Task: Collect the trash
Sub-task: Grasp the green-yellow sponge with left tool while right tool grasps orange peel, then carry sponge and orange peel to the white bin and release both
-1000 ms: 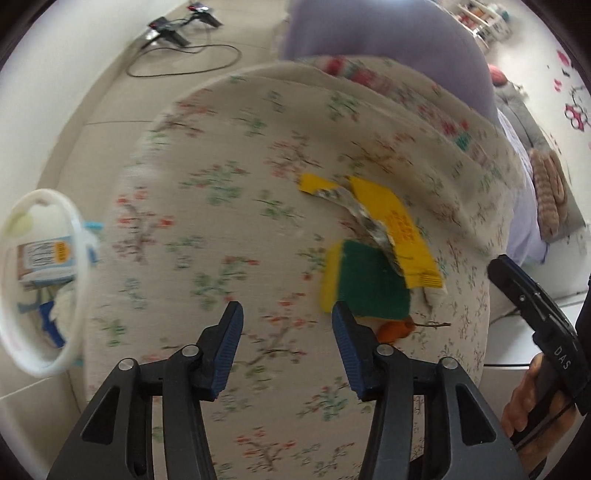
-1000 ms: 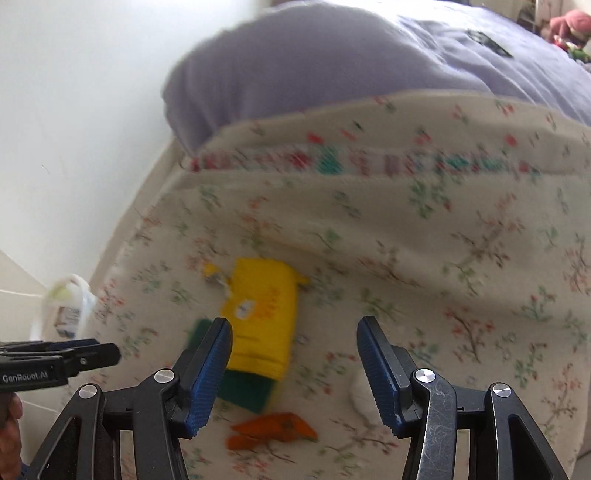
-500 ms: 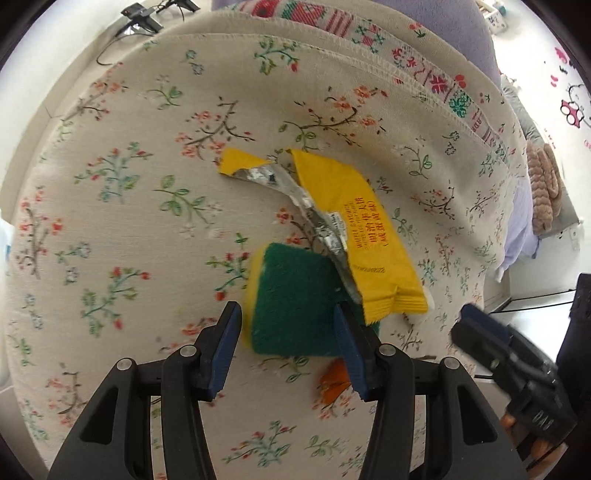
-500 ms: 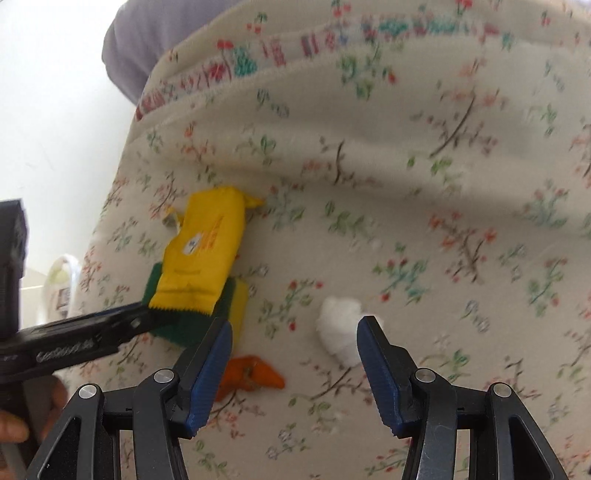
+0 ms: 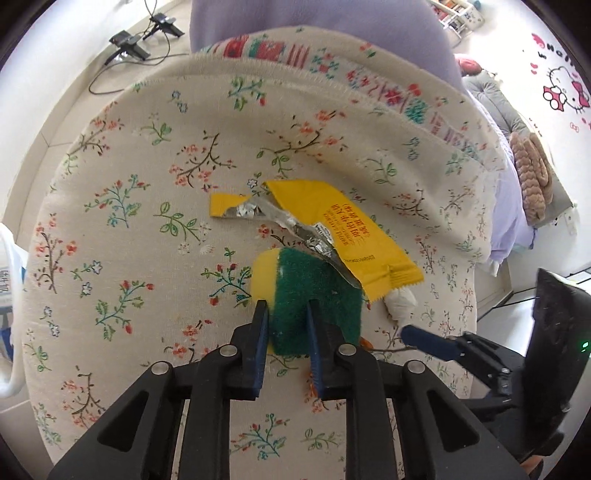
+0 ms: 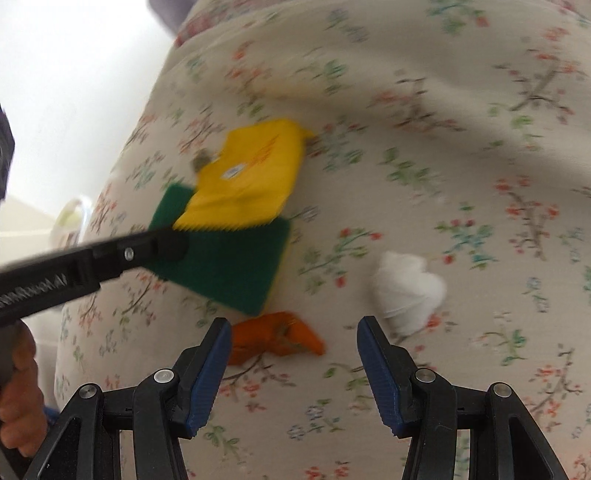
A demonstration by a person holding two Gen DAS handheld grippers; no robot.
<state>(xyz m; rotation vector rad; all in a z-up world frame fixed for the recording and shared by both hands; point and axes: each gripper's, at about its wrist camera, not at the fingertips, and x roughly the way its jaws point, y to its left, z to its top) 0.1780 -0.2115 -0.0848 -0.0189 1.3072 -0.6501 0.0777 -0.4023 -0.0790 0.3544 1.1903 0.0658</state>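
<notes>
My left gripper (image 5: 284, 314) is shut on the near edge of a green and yellow sponge (image 5: 314, 284) that lies on the floral bedspread (image 5: 147, 192). It also shows in the right wrist view (image 6: 225, 262), with the left gripper on its left side. A torn yellow snack wrapper (image 5: 347, 236) lies across the sponge's far corner. My right gripper (image 6: 293, 328) is open just above an orange scrap (image 6: 280, 338). A white crumpled tissue (image 6: 406, 291) lies to its right. In the left wrist view, one right fingertip (image 5: 417, 336) shows near the tissue (image 5: 400, 302).
A white bin rim (image 5: 9, 295) with trash inside sits at the far left below the bed. A purple blanket (image 5: 314, 26) lies beyond the bedspread. Cables and chargers (image 5: 136, 40) lie on the floor at the back left.
My left gripper has moved forward and closed on the sponge. My right gripper has moved down and closer to the orange scrap and the tissue, still open.
</notes>
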